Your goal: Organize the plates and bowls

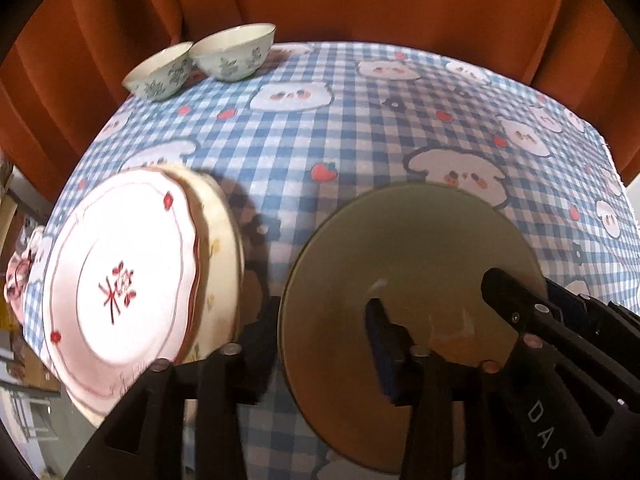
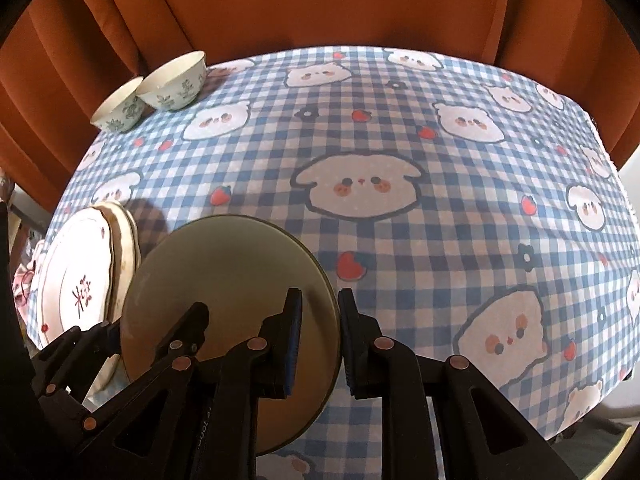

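Note:
An olive-green plate [image 1: 400,264] lies on the checked tablecloth near the front edge; it also shows in the right wrist view [image 2: 224,272]. My right gripper [image 2: 320,340] has its two blue-padded fingers astride the plate's right rim; I cannot tell if they pinch it. My left gripper [image 1: 320,332] is open, its right finger over the green plate, its left finger beside a stack of plates topped by a white plate with red characters [image 1: 120,280], which also shows in the right wrist view [image 2: 76,280]. Two patterned bowls [image 1: 200,64] stand at the far left corner.
The table [image 2: 400,120] wears a blue-and-white cloth with cartoon faces. An orange curtain [image 2: 320,0] hangs right behind it. Clutter shows off the table's left edge [image 1: 16,280].

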`<act>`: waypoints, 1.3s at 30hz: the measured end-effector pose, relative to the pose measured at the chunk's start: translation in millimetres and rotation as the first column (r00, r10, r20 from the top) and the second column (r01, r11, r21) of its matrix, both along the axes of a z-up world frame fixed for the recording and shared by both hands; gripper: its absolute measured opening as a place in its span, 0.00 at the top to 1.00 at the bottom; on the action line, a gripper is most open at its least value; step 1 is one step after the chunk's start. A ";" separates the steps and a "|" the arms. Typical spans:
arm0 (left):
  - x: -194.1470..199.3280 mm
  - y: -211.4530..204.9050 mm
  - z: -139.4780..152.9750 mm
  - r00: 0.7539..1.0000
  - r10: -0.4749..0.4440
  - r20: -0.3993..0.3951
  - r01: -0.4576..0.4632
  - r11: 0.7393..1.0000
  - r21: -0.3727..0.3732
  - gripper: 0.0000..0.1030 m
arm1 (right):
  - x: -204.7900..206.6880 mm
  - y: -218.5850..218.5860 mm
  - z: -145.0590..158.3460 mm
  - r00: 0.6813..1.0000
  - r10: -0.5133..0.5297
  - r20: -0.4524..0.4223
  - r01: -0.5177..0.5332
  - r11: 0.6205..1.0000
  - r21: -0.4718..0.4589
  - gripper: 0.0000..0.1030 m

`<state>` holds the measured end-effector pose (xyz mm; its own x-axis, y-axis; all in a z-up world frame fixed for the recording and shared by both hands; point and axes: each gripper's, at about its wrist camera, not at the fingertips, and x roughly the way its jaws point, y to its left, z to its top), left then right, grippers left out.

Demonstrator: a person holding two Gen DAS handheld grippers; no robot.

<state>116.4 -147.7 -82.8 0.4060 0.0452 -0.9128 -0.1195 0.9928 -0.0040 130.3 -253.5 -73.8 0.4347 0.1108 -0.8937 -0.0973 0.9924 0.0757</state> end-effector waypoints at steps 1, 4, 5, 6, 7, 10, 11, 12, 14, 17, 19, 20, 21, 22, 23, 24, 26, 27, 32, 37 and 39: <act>-1.8 0.2 2.0 1.000 0.009 0.009 -0.009 1.000 -0.002 0.45 | -0.2 -0.4 -1.0 1.000 0.000 -0.007 0.000 1.000 0.002 0.75; -1.5 -1.6 8.7 1.000 0.011 0.028 -0.012 1.000 0.028 0.29 | -2.0 -1.5 2.3 1.000 -0.020 0.012 0.020 1.000 -0.002 0.42; -1.4 -1.5 11.3 0.999 0.011 0.033 -0.013 0.999 0.037 0.27 | -2.6 -2.8 4.4 0.999 -0.037 0.025 0.037 0.999 -0.009 0.30; -0.7 -0.7 15.2 0.999 0.017 0.037 -0.018 0.999 0.034 0.25 | -2.4 -3.3 5.7 0.999 -0.046 0.029 0.046 0.999 -0.003 0.27; 1.2 0.4 18.1 0.999 0.031 0.028 -0.032 0.999 0.032 0.24 | -0.6 -4.0 8.2 0.999 -0.041 0.031 0.041 0.999 0.006 0.26; 7.3 2.8 31.7 1.000 0.013 0.021 -0.013 1.000 -0.012 0.22 | 6.8 -6.7 15.9 0.998 -0.056 0.024 0.056 0.998 0.010 0.26; 10.1 3.4 39.0 0.999 -0.001 0.033 0.001 1.000 0.000 0.21 | 9.1 -7.1 20.5 0.998 -0.053 0.040 0.053 0.999 0.000 0.26; 13.6 3.0 44.1 0.999 -0.013 0.046 0.012 1.000 0.014 0.19 | 13.9 -6.5 24.6 0.998 -0.047 0.042 0.047 0.999 -0.012 0.25; 20.0 5.0 53.2 0.997 -0.030 0.073 0.028 0.999 0.030 0.18 | 22.6 -4.5 31.0 0.999 -0.037 0.036 0.037 0.999 -0.003 0.25; 30.3 16.5 61.6 0.995 -0.039 0.092 0.039 0.999 0.003 0.14 | 31.9 6.5 44.1 0.998 -0.026 0.065 0.028 0.999 -0.022 0.25; 34.9 28.9 64.6 0.994 -0.033 0.100 0.034 0.999 -0.009 0.14 | 38.0 19.8 51.6 0.997 -0.013 0.077 0.015 1.000 -0.023 0.21; 37.5 36.8 65.6 0.994 -0.030 0.104 0.032 0.999 -0.016 0.14 | 40.1 24.6 54.7 0.997 -0.010 0.082 0.012 1.000 -0.028 0.20; 39.0 42.9 65.8 0.994 -0.027 0.106 0.029 0.999 -0.021 0.14 | 42.7 30.6 57.5 0.996 -0.001 0.086 0.004 0.999 -0.035 0.20; 41.8 51.1 66.1 0.994 -0.024 0.108 0.027 0.999 -0.028 0.13 | 46.4 40.2 61.1 0.996 0.011 0.091 -0.008 0.999 -0.040 0.20; 45.0 59.2 66.0 0.994 -0.025 0.109 0.029 0.999 -0.036 0.13 | 49.2 47.8 63.4 0.996 0.015 0.093 -0.010 0.999 -0.045 0.20; 47.2 66.3 66.2 0.994 -0.026 0.108 0.031 0.999 -0.043 0.13 | 51.4 53.9 64.4 0.995 0.014 0.094 -0.010 0.999 -0.048 0.20; 54.7 83.3 68.2 0.993 -0.030 0.112 0.036 0.998 -0.049 0.13 | 57.5 69.7 67.0 0.995 0.011 0.095 -0.006 0.999 -0.051 0.20; 57.7 89.5 68.8 0.993 -0.029 0.115 0.035 0.998 -0.052 0.13 | 60.7 76.6 68.3 0.995 0.009 0.095 -0.004 0.999 -0.051 0.20; 77.1 130.8 75.5 0.991 -0.039 0.125 0.045 0.998 -0.045 0.13 | 79.9 118.8 77.1 0.995 -0.008 0.101 0.013 0.999 -0.050 0.20; 94.1 171.8 81.8 0.988 -0.038 0.149 0.043 0.999 -0.033 0.13 | 98.7 160.3 84.2 0.993 -0.017 0.117 0.022 0.999 -0.039 0.20; 101.4 187.6 84.5 0.986 -0.042 0.162 0.047 0.999 -0.026 0.13 | 104.3 176.8 86.9 0.991 -0.021 0.129 0.026 0.999 -0.039 0.20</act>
<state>217.8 39.9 1.7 0.5488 -0.0024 -0.8360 -0.0709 0.9963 -0.0494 234.6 -76.7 13.1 0.5479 0.0642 -0.8341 -0.0801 0.9965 0.0241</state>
